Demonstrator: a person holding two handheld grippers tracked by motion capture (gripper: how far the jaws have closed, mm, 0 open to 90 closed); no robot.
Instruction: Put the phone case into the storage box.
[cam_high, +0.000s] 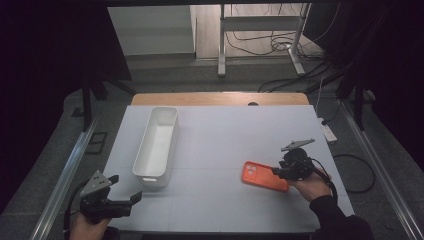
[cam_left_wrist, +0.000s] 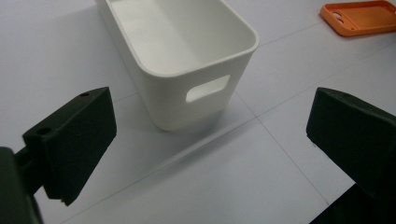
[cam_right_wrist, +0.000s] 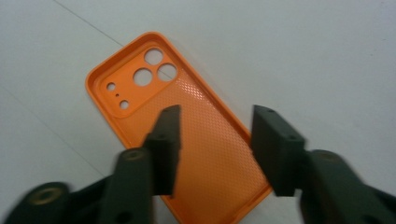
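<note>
An orange phone case (cam_high: 260, 176) lies inside-up on the white table, right of centre, camera holes toward the far left. My right gripper (cam_high: 278, 172) hovers over its near end. In the right gripper view the case (cam_right_wrist: 140, 93) lies under the right gripper (cam_right_wrist: 215, 116): one jaw is over the dotted inner face, the other just past the long rim, and the pads stand apart from that rim. My left gripper (cam_high: 126, 187) waits wide open at the front left corner. The left gripper (cam_left_wrist: 210, 135) faces the end of a white bin (cam_left_wrist: 177, 102).
The long white bin (cam_high: 150, 179) stands lengthwise at the table's left, with a handle slot in its near end and nothing inside. The orange case (cam_left_wrist: 362, 16) lies to its right. A wooden strip (cam_high: 220, 98) borders the far edge; cables and a stand sit on the floor beyond.
</note>
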